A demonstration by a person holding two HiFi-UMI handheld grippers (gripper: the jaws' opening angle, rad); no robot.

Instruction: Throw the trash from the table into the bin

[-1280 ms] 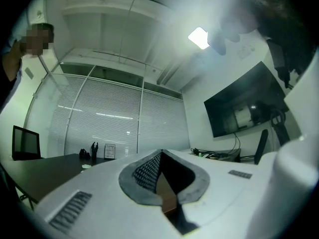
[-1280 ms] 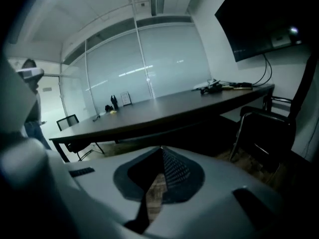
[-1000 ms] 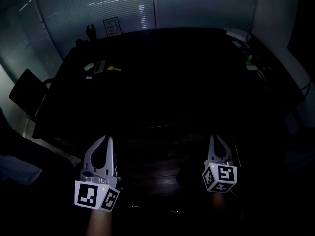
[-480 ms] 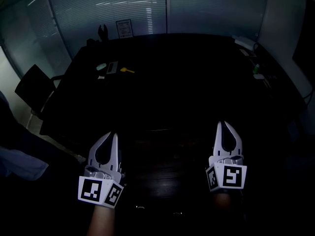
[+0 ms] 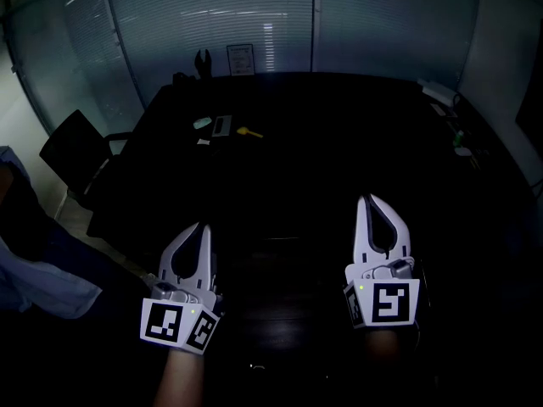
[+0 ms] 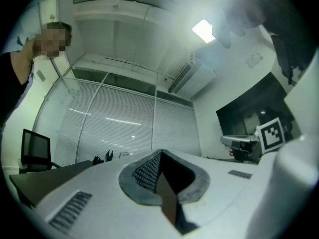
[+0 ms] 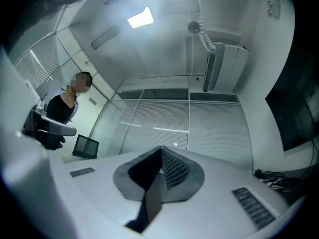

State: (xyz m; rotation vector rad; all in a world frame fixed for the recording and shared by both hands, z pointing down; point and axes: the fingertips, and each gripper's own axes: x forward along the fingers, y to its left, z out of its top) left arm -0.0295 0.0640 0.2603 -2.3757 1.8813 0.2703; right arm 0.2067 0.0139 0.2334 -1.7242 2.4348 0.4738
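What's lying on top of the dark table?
Far left: a pale lump, a grey flat piece, a yellow item. Small things along the right edge. The near part is too dark.

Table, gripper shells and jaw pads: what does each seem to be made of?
Table: dark, dull surface, perhaps wood or laminate; the dim light leaves it open. Left gripper and right gripper shells: pale grey, smooth moulded plastic by the look. Jaw pads: dark grey with a fine ribbed grid, likely rubber.
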